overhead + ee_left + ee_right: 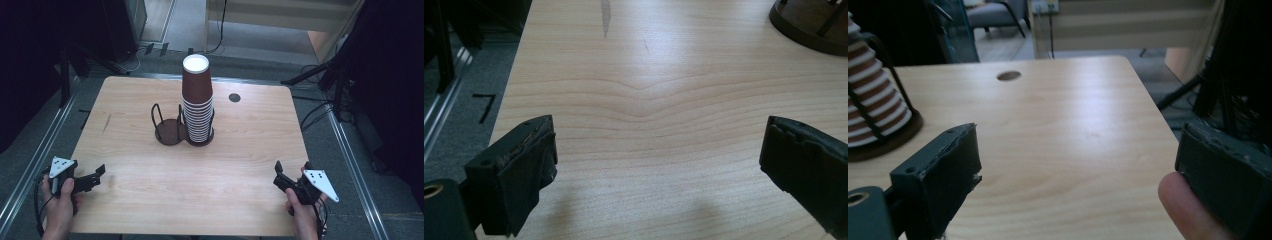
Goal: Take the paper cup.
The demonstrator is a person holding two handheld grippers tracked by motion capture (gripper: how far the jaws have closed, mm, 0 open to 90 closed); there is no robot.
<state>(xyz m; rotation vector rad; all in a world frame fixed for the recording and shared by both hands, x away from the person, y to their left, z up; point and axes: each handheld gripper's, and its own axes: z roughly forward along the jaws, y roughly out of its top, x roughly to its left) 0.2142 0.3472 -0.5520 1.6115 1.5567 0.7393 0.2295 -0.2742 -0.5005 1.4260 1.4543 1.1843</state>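
Cups (197, 100) stand stacked in the holder (172, 131) mid-table, well apart from both grippers; likely light, thin-walled, easily crushed, so grip the top cup's side gently; left gripper (98, 176) and right gripper (278, 173) both gape wide, holding nothing.

floor: grey carpet (280, 35) | edges: dark curtains (30, 60) | table (150, 200): light wood
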